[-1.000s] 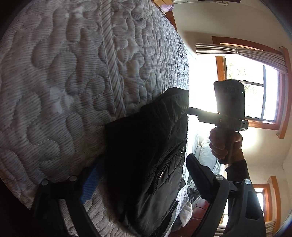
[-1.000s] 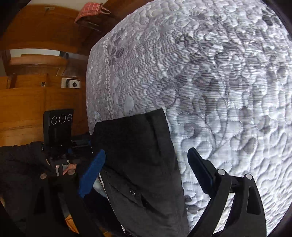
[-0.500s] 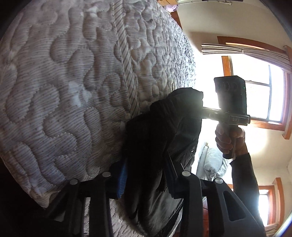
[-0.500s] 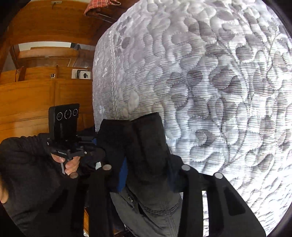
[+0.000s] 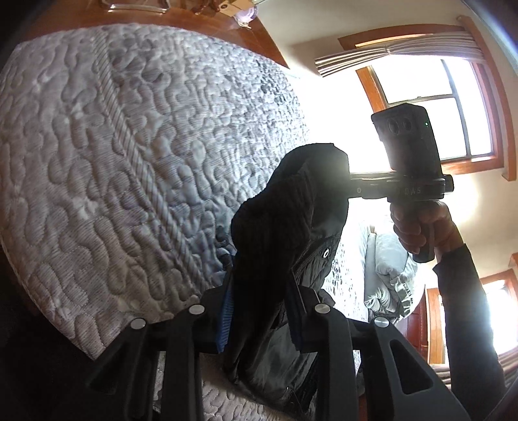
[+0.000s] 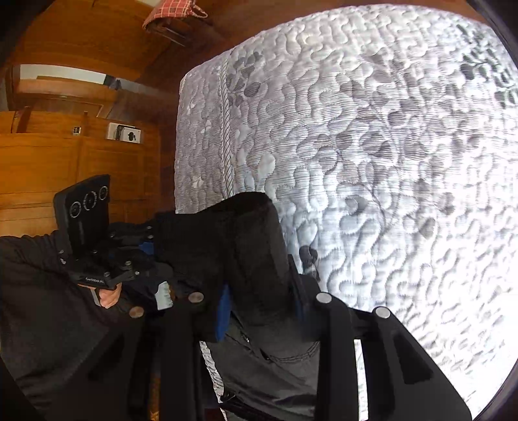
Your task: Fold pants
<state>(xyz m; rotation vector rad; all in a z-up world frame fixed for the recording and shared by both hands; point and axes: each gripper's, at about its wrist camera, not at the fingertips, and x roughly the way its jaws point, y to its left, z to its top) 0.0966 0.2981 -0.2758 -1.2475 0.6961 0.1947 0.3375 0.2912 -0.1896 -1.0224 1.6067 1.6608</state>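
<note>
Black pants (image 5: 285, 233), bunched and lifted at the near edge of the mattress (image 5: 113, 162), lower part draped down over that edge. Ribbed dark fabric on top in the left wrist view, a small metal button (image 5: 325, 254) just below the fold. Pinched at one end between the fingers of the left hand-held gripper (image 5: 259, 311), blue pad (image 5: 226, 317) pressed against the cloth on the left side. Other end clamped the same way by the right hand-held gripper (image 6: 259, 307), jaws closed tight on a thick wad of fabric, stitched seam and pocket area hanging beneath.

Both grippers near each other at the mattress edge, each visible in the other's camera: right one (image 5: 408, 187) gripped by a bare hand (image 5: 421, 226) with a dark sleeve, left one (image 6: 97, 256) likewise held from below by a hand (image 6: 108, 296).

Mattress quilted white-grey with a leaf pattern and a corded seam (image 6: 226, 145) along its corner. Beyond the far edge, a wooden headboard (image 5: 194, 19). To the right, a bright window (image 5: 437, 107) with a wooden frame and gathered blinds, plus a pale pillow (image 5: 388, 268) lower down. On the other side, wood-panelled walls (image 6: 81, 162) and a red checked cloth (image 6: 171, 11) up high.
</note>
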